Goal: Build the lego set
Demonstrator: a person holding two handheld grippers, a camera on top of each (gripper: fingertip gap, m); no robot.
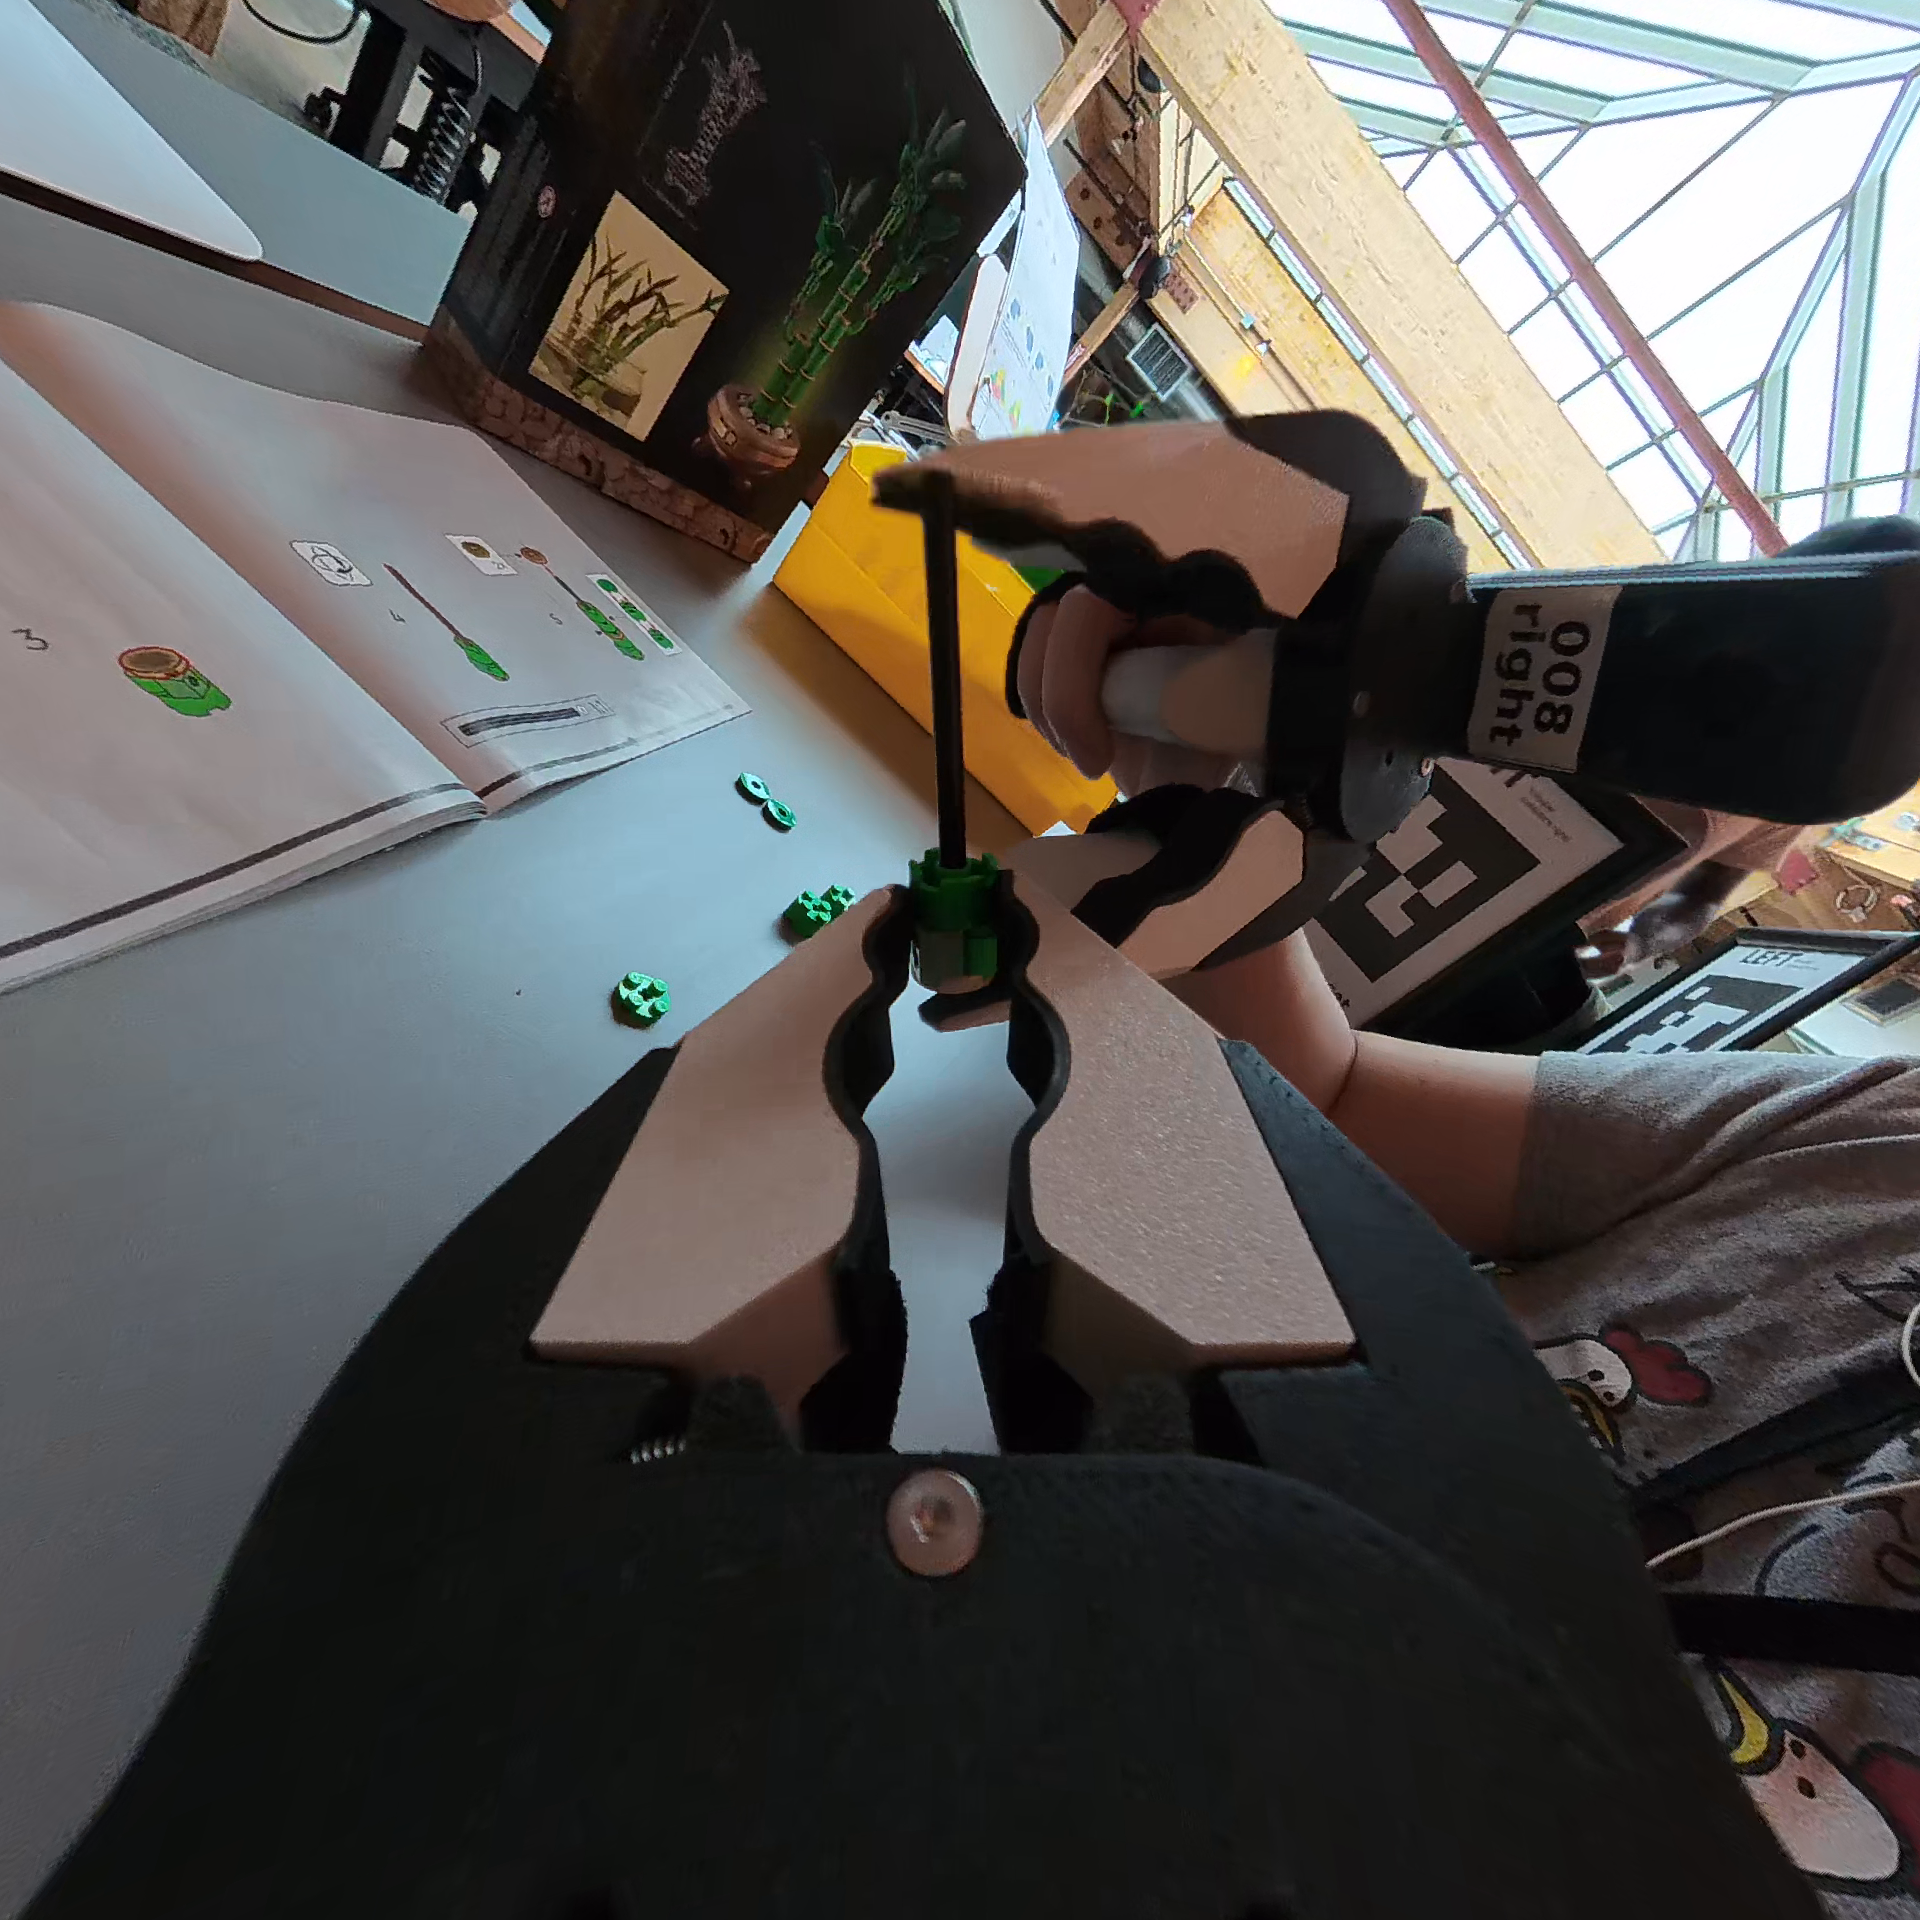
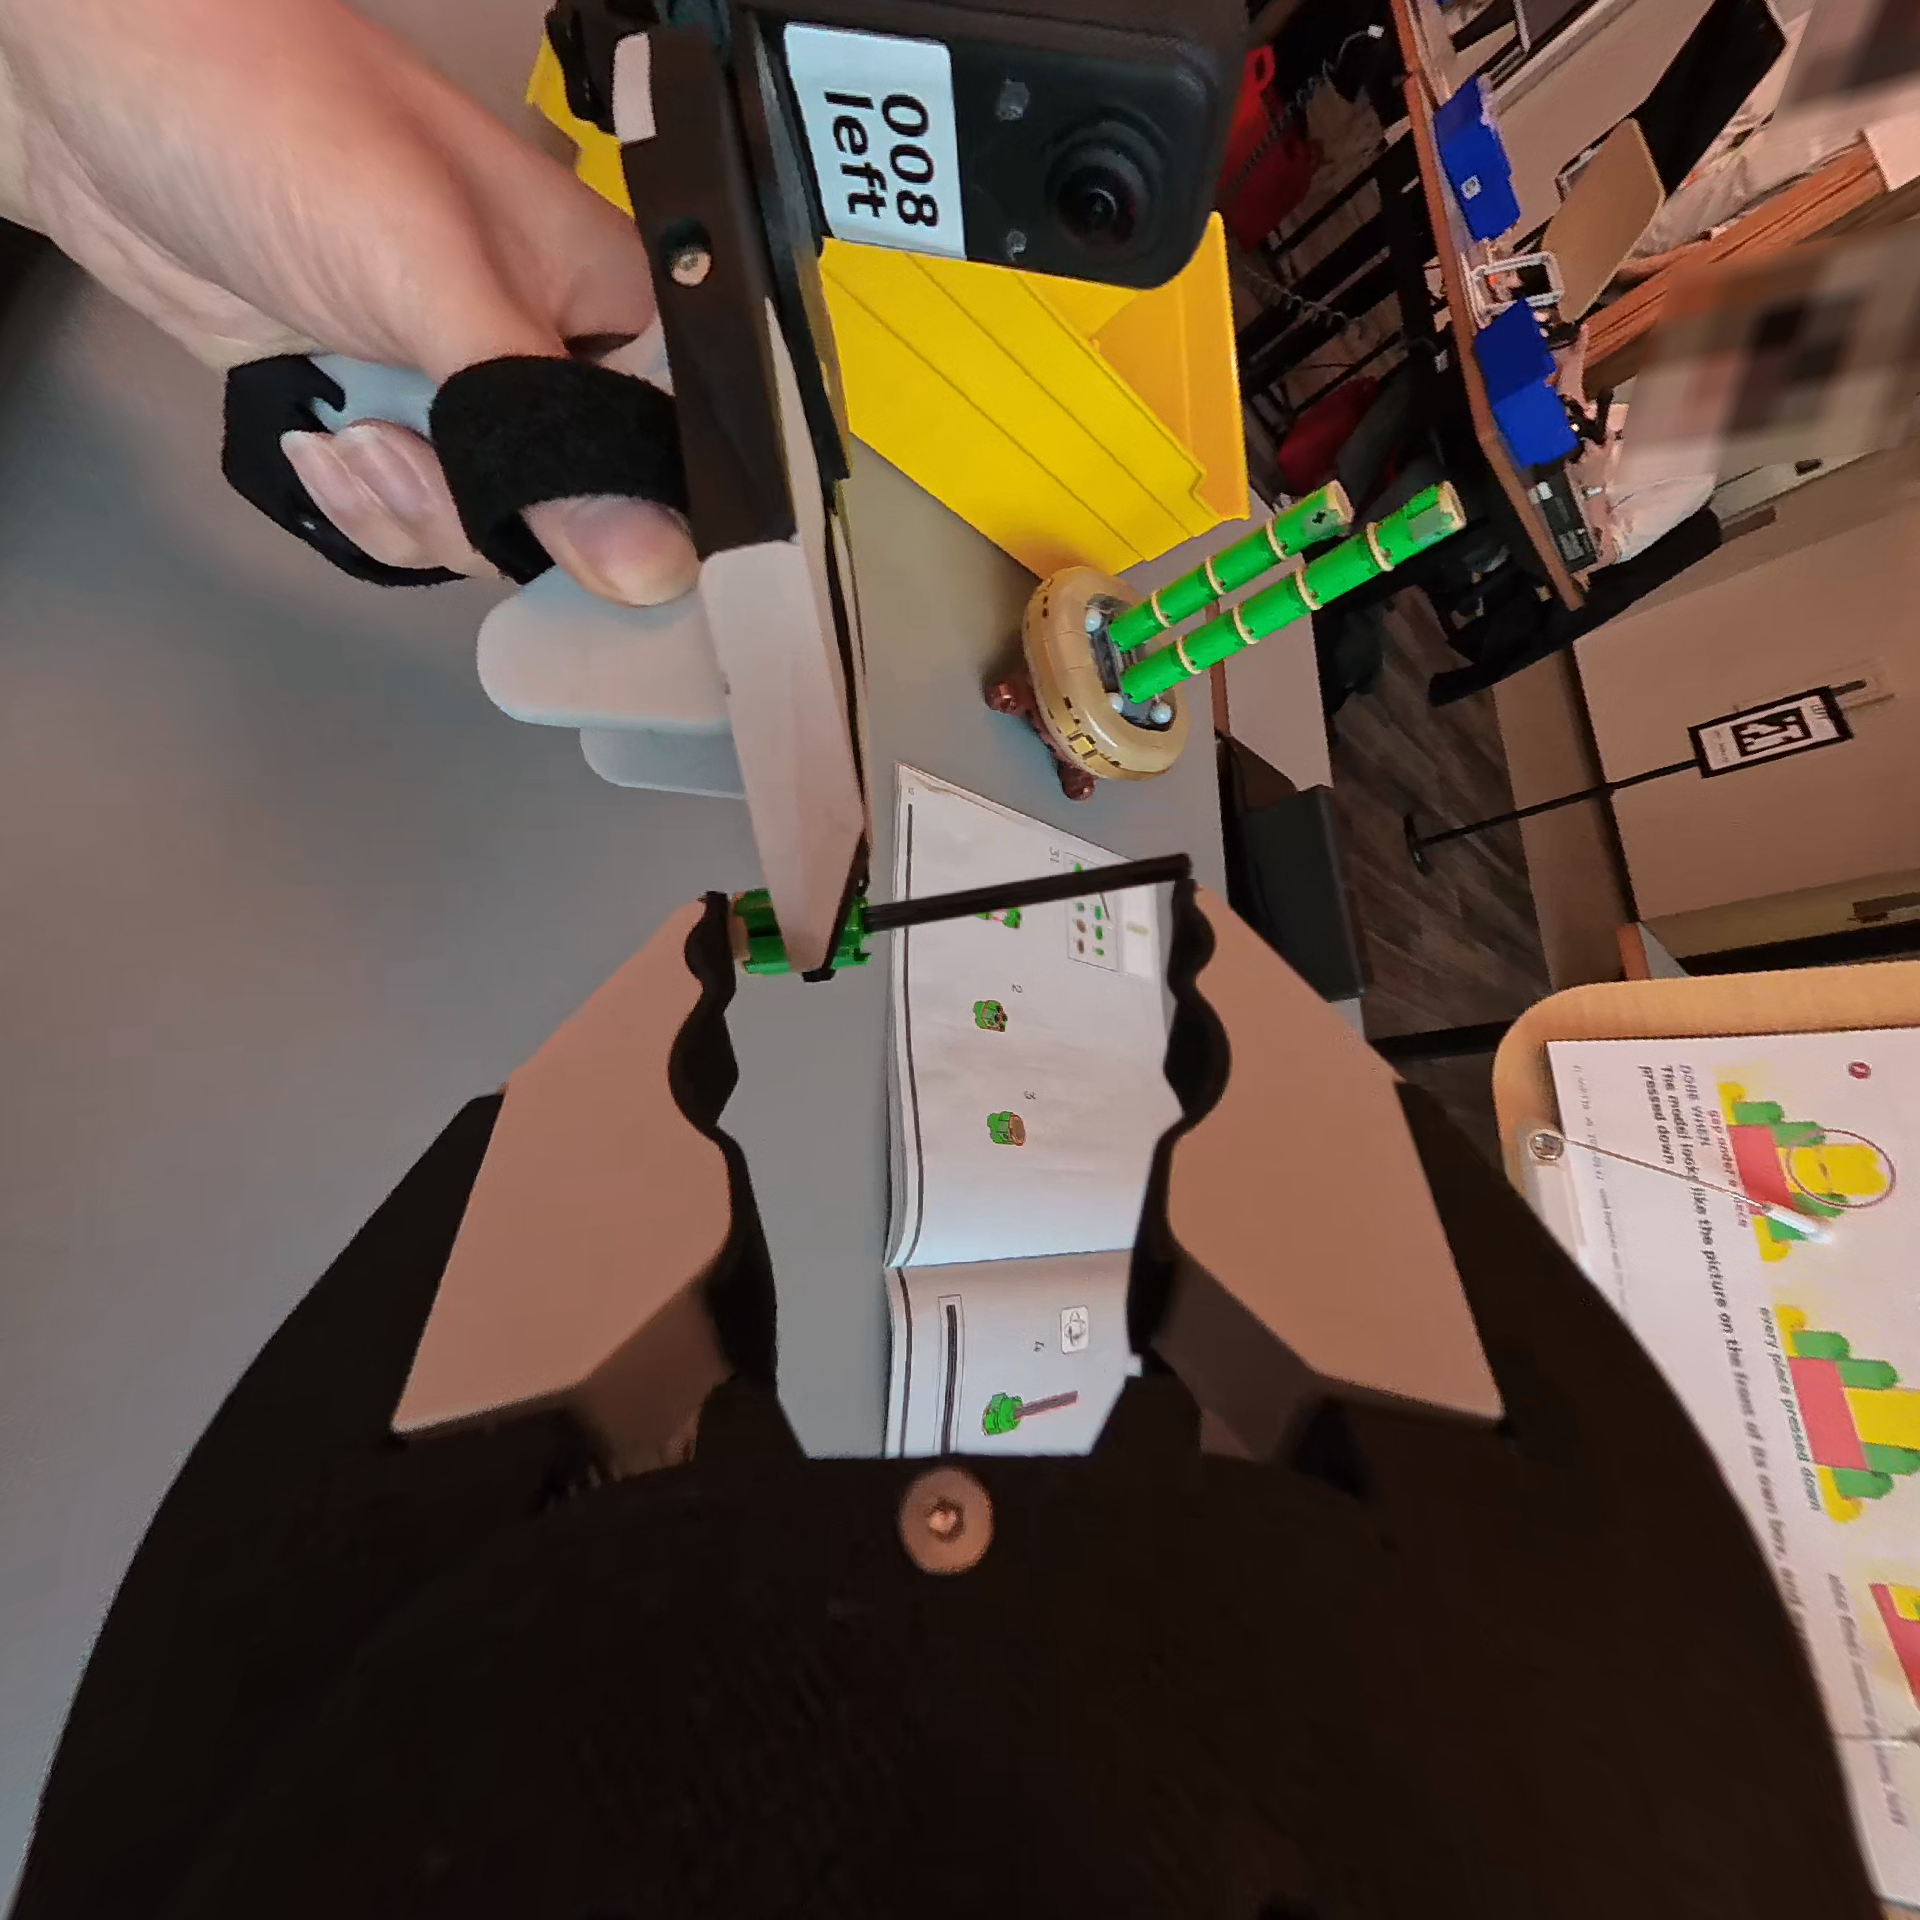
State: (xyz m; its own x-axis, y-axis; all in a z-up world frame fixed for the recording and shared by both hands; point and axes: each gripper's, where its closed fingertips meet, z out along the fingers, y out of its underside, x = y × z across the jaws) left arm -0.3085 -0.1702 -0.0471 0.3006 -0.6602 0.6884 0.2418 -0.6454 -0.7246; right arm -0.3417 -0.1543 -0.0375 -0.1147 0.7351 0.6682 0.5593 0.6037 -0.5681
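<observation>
Left wrist view, frame centre: the left gripper (image 1: 954, 940) clamps a green brick stack (image 1: 954, 914), its black rod (image 1: 945, 675) rising to the right gripper (image 1: 971, 665); a skewed push could jam the rod. Right wrist view, mid-frame: the right gripper (image 2: 951, 909) spreads wide, fingertips bracketing rod (image 2: 1023, 894) and stack (image 2: 756, 930) end to end.

Booklet (image 1: 312, 665) before box (image 1: 717, 260) (on table (image 1: 312, 1195))
</observation>
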